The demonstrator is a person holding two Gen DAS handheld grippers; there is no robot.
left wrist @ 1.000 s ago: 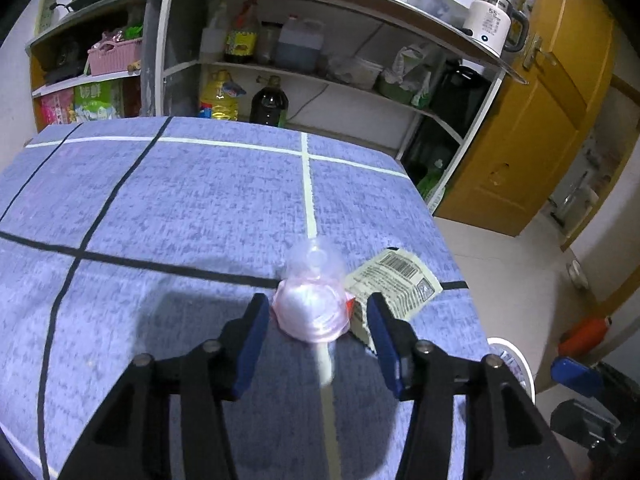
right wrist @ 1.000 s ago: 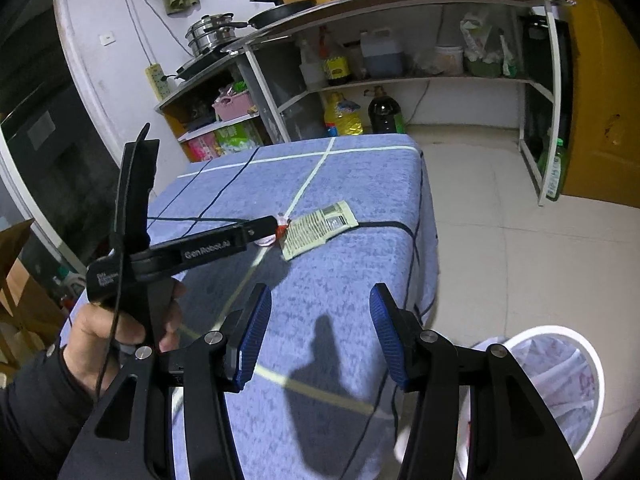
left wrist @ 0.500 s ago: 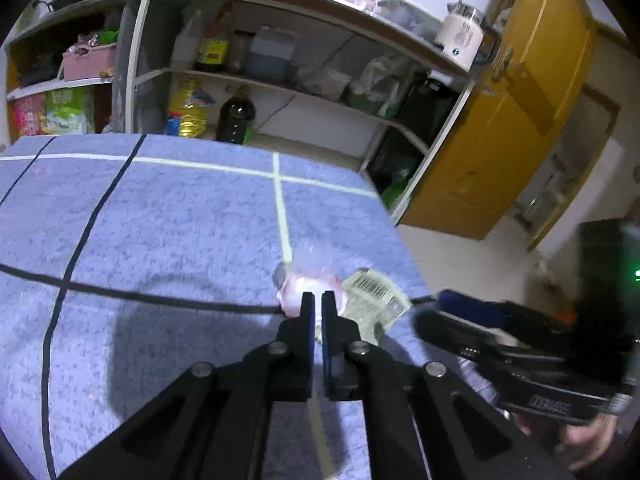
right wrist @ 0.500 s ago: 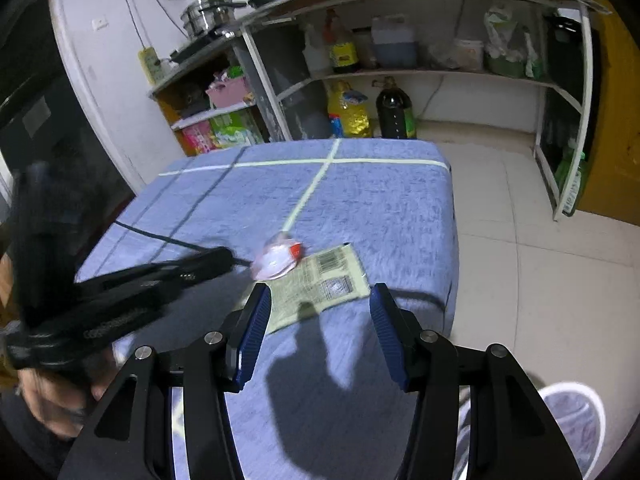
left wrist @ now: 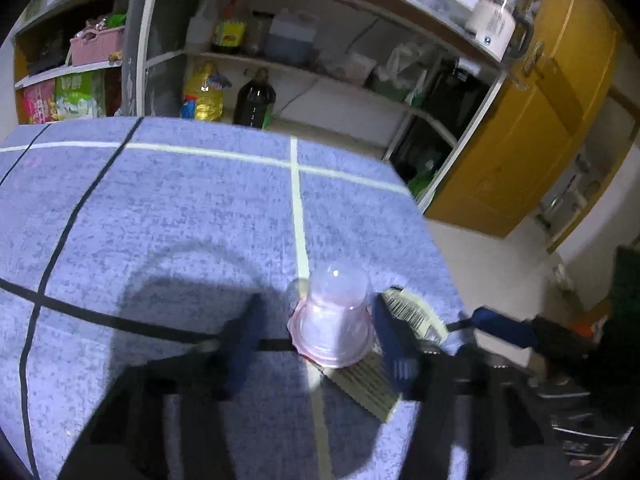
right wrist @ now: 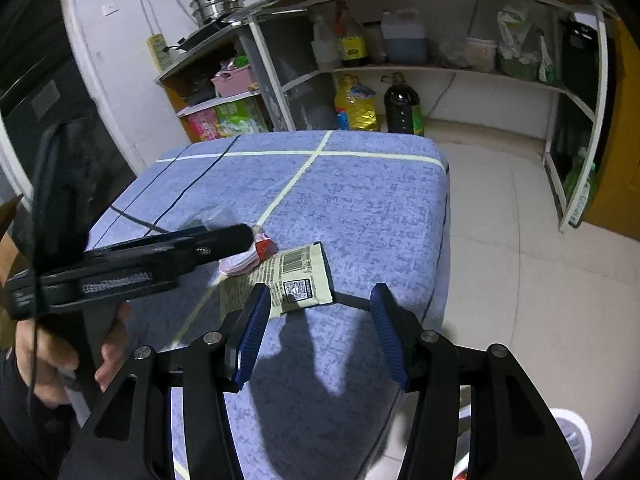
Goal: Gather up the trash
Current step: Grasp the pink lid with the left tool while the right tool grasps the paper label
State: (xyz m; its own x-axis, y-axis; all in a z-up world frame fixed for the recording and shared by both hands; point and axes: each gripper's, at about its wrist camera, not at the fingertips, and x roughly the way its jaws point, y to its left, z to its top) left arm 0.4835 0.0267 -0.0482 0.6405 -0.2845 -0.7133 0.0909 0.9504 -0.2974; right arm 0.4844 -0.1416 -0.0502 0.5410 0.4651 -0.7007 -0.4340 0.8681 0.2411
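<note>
A clear pink plastic cup (left wrist: pixel 332 320) lies upside down on the blue tablecloth (left wrist: pixel 180 220), partly over a pale green barcode wrapper (left wrist: pixel 372 380). My left gripper (left wrist: pixel 316 336) is open, its blurred fingers on either side of the cup, not touching it. In the right wrist view the wrapper (right wrist: pixel 292 280) lies near the table's right edge, the cup's pink rim (right wrist: pixel 240 262) beside it behind the left gripper (right wrist: pixel 224 240). My right gripper (right wrist: pixel 318 334) is open and empty, just short of the wrapper.
A white trash bin (right wrist: pixel 568 444) stands on the floor at lower right, below the table edge. Shelves with bottles (left wrist: pixel 254 100) stand behind the table. A yellow door (left wrist: pixel 532 120) is to the right.
My left gripper was shut half a second ago and has opened around the cup. My right gripper has moved closer to the wrapper.
</note>
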